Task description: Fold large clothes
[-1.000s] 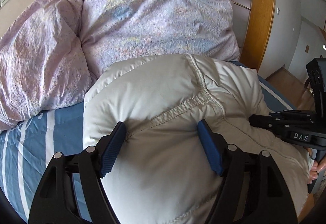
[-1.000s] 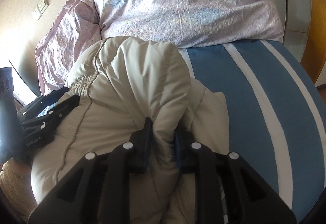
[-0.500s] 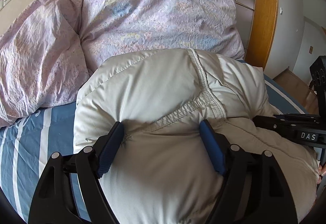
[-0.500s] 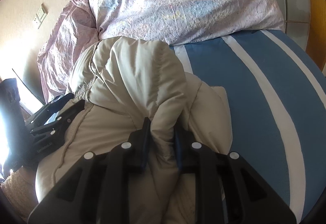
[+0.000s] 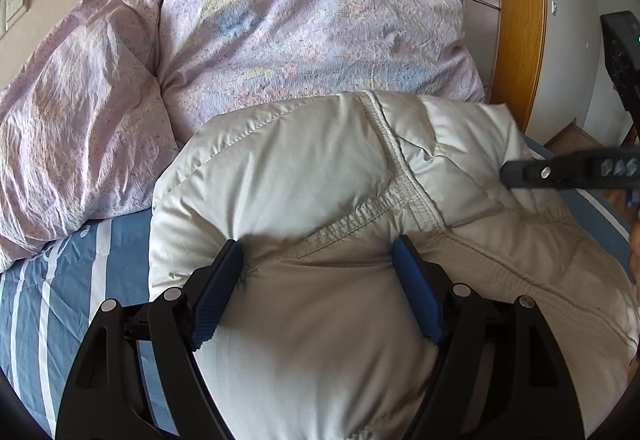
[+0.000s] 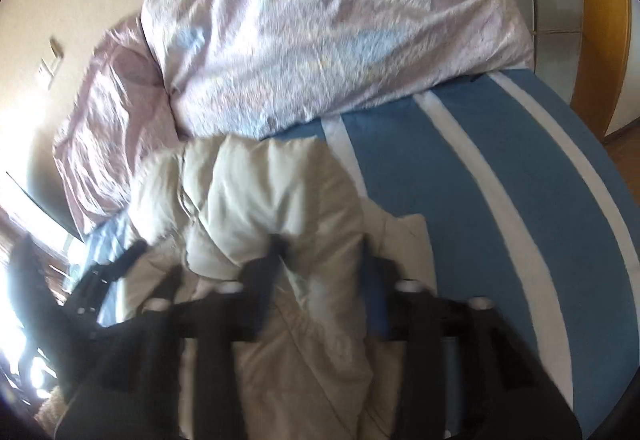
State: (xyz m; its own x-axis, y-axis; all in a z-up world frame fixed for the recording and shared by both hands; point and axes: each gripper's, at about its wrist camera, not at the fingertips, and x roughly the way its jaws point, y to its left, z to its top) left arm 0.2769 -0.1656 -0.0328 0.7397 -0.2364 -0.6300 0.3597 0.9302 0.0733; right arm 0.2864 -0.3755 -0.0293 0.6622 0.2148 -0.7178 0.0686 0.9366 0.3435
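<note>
Taking the puffy cream jacket (image 5: 320, 180) as our landmark, it lies bunched on the blue-and-white striped bed (image 5: 80, 280), with the lilac duvet (image 5: 300, 40) heaped just behind it against the wall. At the jacket's near left side we see the left tool (image 5: 318, 272) spread wide, its blue pads (image 5: 216, 300) pressed into either side of a broad padded section below the stitched seam, so it grips that bulk. Over the jacket's right edge, in the left wrist view, the black body of the other tool reaches in. In the blurred right wrist view, the right tool (image 6: 320, 272) straddles a raised fold of the jacket (image 6: 272, 200); its jaws have just been opening, and we cannot tell whether they still pinch the fabric. Right of the jacket, bare striped sheet (image 6: 500, 220) runs on.
</note>
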